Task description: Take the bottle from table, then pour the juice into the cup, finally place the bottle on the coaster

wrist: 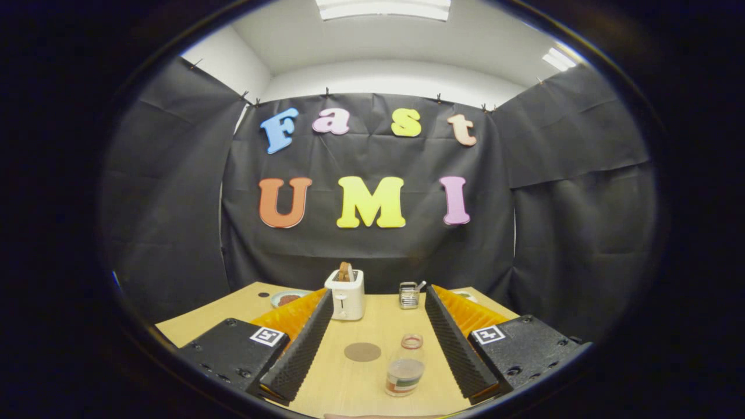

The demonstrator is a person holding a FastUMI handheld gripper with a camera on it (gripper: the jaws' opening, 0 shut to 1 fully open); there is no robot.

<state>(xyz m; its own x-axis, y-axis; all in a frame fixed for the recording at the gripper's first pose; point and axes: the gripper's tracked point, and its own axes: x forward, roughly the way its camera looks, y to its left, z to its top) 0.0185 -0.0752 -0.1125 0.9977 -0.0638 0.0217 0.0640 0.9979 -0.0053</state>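
Gripper view: gripper (378,299) spread wide, holding nothing. Bottle (405,368) upright on table (372,326) between fingers, nearer 3 o'clock finger, small gap, not touching. Coaster (362,351) flat at bottle's 10 o'clock, bare wood around it. Toaster (346,293) at 12 o'clock beyond fingertips; metal cup (409,295) at 1 o'clock near far table edge. Plate (286,298) at 11 o'clock, partly behind finger.

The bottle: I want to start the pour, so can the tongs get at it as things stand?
Probably yes. The tongs are open, and the bottle stands upright between the fingers, nearer the right one, touching neither. The coaster lies flat beside it, and the toaster stands well beyond.
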